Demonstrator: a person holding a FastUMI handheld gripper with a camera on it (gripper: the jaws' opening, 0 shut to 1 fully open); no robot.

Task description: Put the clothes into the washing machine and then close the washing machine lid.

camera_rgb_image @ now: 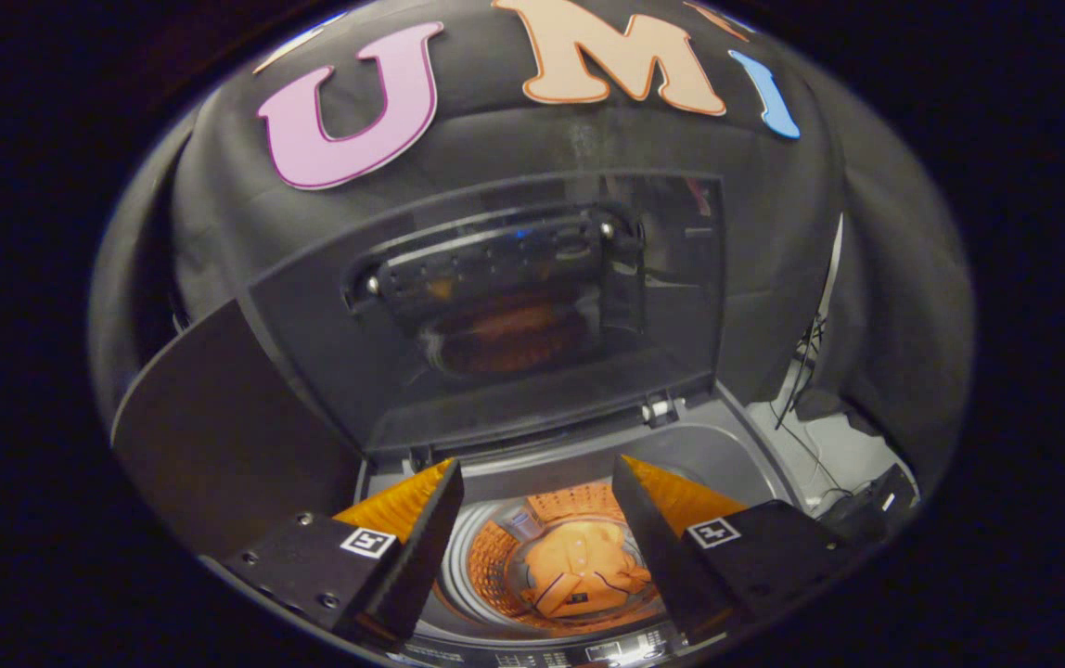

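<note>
My gripper (537, 520) hangs above the washing machine's mouth with its fingers spread apart and nothing between them. Through the gap I look straight down into the drum (486, 566), and an orange garment (579, 571) lies folded at the bottom of it, so I judge the loading step done, at least for that piece; I see no other clothes near the machine. On the left a dark flat panel (217, 436) stands beside the tub. Beyond the fingers the washing machine lid (532, 306) is raised, its window leaning against the far wall, hinges (658, 408) at its right base. What is left, to my mind, is swinging that lid down.
</note>
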